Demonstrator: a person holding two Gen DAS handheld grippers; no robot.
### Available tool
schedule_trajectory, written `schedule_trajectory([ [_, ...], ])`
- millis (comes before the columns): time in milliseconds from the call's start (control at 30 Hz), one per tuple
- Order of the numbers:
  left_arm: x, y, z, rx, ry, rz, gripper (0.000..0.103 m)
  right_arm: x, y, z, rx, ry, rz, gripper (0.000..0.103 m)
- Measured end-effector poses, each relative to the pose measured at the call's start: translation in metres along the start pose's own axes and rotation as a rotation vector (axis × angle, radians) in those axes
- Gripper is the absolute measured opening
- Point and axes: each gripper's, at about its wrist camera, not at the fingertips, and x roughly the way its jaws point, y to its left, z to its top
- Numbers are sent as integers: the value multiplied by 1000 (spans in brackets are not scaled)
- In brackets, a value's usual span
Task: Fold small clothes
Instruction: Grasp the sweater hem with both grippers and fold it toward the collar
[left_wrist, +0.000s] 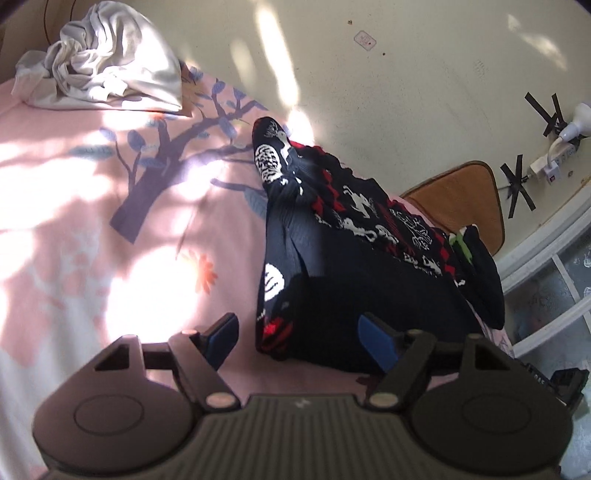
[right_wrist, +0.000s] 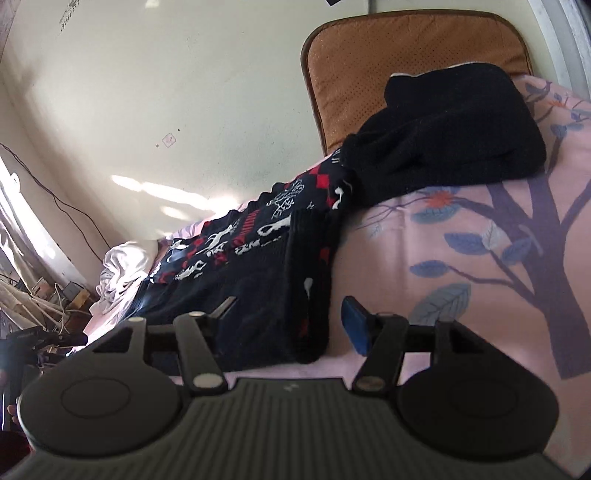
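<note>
A small dark navy sweater with white and red patterns (left_wrist: 332, 266) lies on a pink sheet with a tree print (left_wrist: 110, 221). My left gripper (left_wrist: 299, 338) is open, its blue pads either side of the sweater's near hem corner, low over it. The same sweater shows in the right wrist view (right_wrist: 258, 266), with its ribbed cuff edge (right_wrist: 312, 288) near the camera. My right gripper (right_wrist: 290, 319) is open around that near edge, one pad over the dark cloth, the other over the sheet.
A crumpled white garment (left_wrist: 107, 62) lies at the sheet's far left. A black garment (right_wrist: 450, 129) is bunched beside the sweater. A brown cushion (right_wrist: 406, 62) leans on the cream wall (left_wrist: 369, 74). A power strip and plug (left_wrist: 557, 147) hang on the wall.
</note>
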Motion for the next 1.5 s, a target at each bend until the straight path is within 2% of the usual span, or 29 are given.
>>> schedule_trajectory([
  [33,4,-1,-2,-5,7,4,70,6,2,-1,5,21,6,46],
  [67,9,-3,-4,-8,15,17,57,13,8,-1,1,47,-10,27],
  [100,14,-4,-5,-5,22,39,44,13,13,-2,-23,49,-28,16],
  [133,16,-5,-5,6,19,75,25,11,17,-2,-49,48,-40,15],
  [333,11,-2,-3,40,49,110,20,-13,10,-12,-97,59,-64,13],
  [367,12,-1,-1,35,59,109,22,-11,7,-10,-85,64,-60,13],
  [400,12,-1,1,27,71,112,23,-9,6,-7,-80,75,-60,19],
  [433,11,-2,4,30,84,114,25,-9,6,-2,-93,72,-67,28],
  [467,9,-5,5,46,92,119,26,-13,9,3,-122,50,-86,32],
  [500,3,-8,7,76,87,120,28,-17,12,10,-152,29,-94,33],
  [567,-12,-17,14,142,52,135,46,-21,17,32,-210,-11,-90,33],
  [667,-21,-37,48,228,-6,170,52,-4,27,72,-265,-37,-78,33],
  [733,-11,-56,80,276,-39,171,57,26,33,104,-264,-47,-25,38],
  [800,12,-76,110,330,-66,148,74,64,35,132,-235,-38,20,50],
  [833,32,-87,128,353,-81,153,91,90,37,146,-225,-11,31,52],
  [867,51,-95,141,365,-86,163,97,115,39,158,-221,25,40,51],
  [933,98,-109,166,399,-42,193,96,169,47,177,-237,99,34,52],
  [1000,141,-115,185,403,-2,234,94,218,52,188,-273,158,-15,55],
  [1100,197,-111,209,366,22,282,91,276,48,194,-289,222,-76,57],
  [1200,239,-91,219,288,92,284,79,317,37,192,-259,281,-82,59],
  [1267,261,-82,218,271,143,291,58,335,35,186,-265,307,-88,59],
  [1300,264,-84,215,297,101,306,57,340,34,183,-272,319,-83,58],
  [1333,266,-88,212,327,87,306,37,343,36,180,-287,331,-67,41],
  [1367,269,-90,210,329,111,288,15,343,40,177,-299,333,-51,22],
  [1400,267,-91,207,316,105,275,15,337,46,177,-311,313,-49,12],
  [1433,262,-94,204,324,87,274,11,329,51,176,-323,292,-30,12],
  [1500,247,-99,203,336,53,249,10,305,63,178,-337,233,8,12],
])
